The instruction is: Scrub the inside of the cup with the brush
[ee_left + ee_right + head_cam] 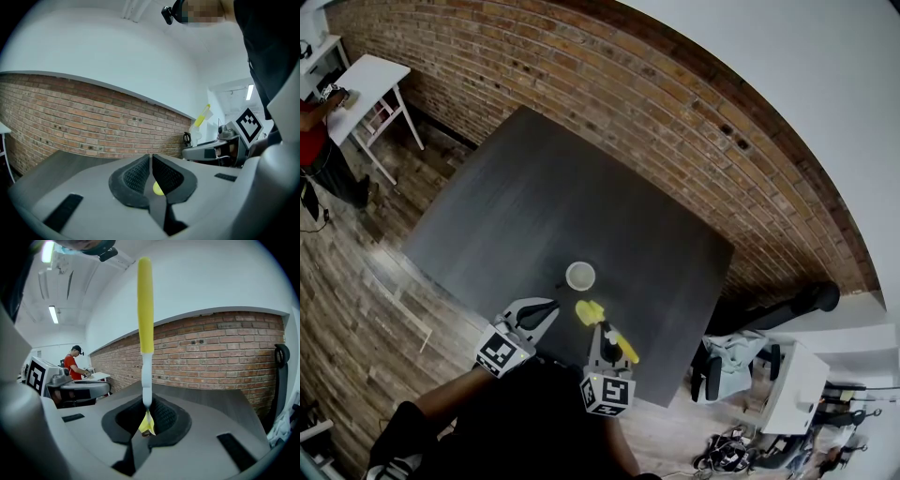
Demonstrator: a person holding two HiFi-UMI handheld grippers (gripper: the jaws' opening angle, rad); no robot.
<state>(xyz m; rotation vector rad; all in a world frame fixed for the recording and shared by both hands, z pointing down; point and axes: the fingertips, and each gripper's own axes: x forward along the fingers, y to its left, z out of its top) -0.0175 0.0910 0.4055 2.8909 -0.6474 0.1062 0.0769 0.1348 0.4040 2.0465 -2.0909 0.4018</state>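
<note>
A small white cup (580, 276) stands upright on the dark table (534, 197), near its front edge. My right gripper (602, 330) hovers just in front of the cup, shut on a yellow brush (590, 311). In the right gripper view the brush's yellow handle (145, 305) points straight up from my right gripper (147, 409), which pinches its white neck. My left gripper (546, 307) hangs to the left of the brush, short of the cup. The left gripper view shows the left gripper (151, 161) with pads meeting and nothing held. The cup is hidden in both gripper views.
A brick wall (656, 103) runs behind the table. An office chair (727, 361) and white furniture stand at the right. At the far left a person in a red shirt (311, 127) stands by a white table (366, 84). The floor is wood.
</note>
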